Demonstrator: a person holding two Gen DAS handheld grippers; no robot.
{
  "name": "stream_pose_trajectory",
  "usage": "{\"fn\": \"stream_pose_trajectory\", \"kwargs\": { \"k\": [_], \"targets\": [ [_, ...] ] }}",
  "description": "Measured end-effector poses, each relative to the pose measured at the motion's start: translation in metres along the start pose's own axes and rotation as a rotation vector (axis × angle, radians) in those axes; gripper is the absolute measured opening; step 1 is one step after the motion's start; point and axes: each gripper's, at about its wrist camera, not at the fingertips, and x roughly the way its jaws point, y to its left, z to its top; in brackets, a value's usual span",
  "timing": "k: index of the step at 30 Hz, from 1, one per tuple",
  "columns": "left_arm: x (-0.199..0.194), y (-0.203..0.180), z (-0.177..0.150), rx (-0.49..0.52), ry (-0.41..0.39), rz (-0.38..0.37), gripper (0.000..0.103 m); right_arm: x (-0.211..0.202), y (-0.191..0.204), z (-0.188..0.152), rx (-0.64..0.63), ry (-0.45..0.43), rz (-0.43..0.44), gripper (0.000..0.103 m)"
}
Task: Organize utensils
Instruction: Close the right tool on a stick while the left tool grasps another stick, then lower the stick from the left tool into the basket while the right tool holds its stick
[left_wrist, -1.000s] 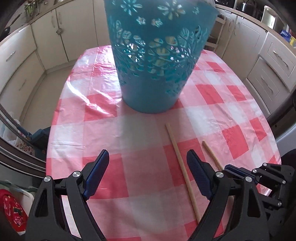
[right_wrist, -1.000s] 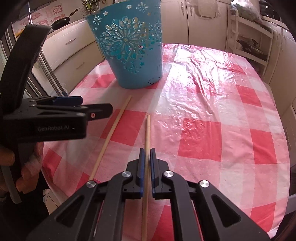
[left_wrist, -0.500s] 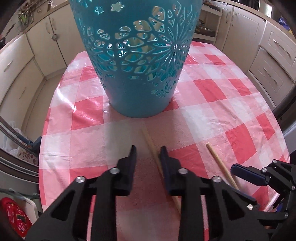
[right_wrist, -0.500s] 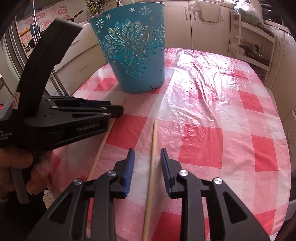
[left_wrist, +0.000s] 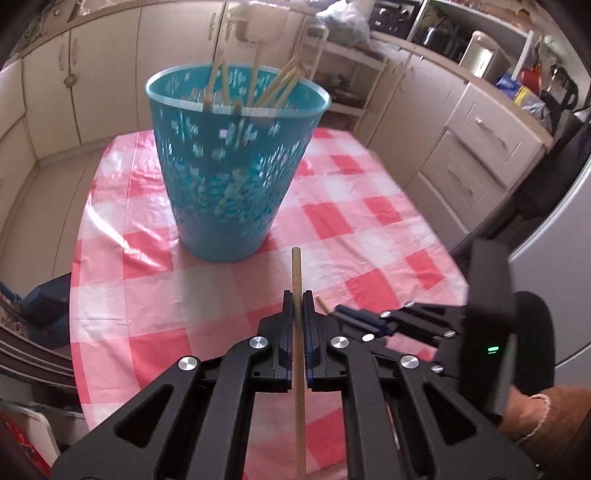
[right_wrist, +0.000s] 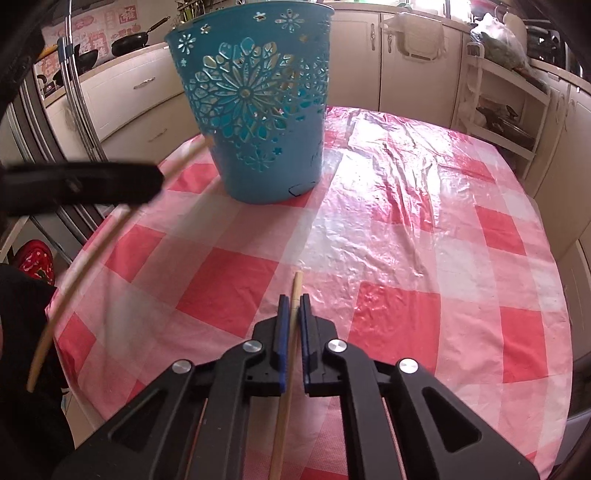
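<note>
My left gripper (left_wrist: 297, 301) pinches a long thin wooden stick (left_wrist: 296, 269); my right gripper (right_wrist: 292, 304) pinches another stick (right_wrist: 295, 291) (blue plastic flower-cut basket (left_wrist: 236, 162) at 12 o'clock).

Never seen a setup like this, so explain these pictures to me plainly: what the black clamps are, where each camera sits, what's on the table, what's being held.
No robot here: a person holds a hand-operated clamp in each hand, each with a wide-angle camera looking along its fingers. One picture comes from the left gripper, the other from the right gripper. Each is shut on a wooden stick: the left stick, the right stick. Ahead, on the checked tablecloth, stands a blue basket already holding similar sticks. The left clamp also shows, blurred, at the left edge of the right view.
</note>
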Motion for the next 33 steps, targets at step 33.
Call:
{"fn": "stream_pose_trajectory", "kwargs": {
  "k": [33],
  "targets": [
    [-0.020, 0.042, 0.188, -0.106, -0.465, 0.277, 0.005, 0.001, -0.002, 0.000, 0.002, -0.031, 0.021, 0.006]
  ]
}}
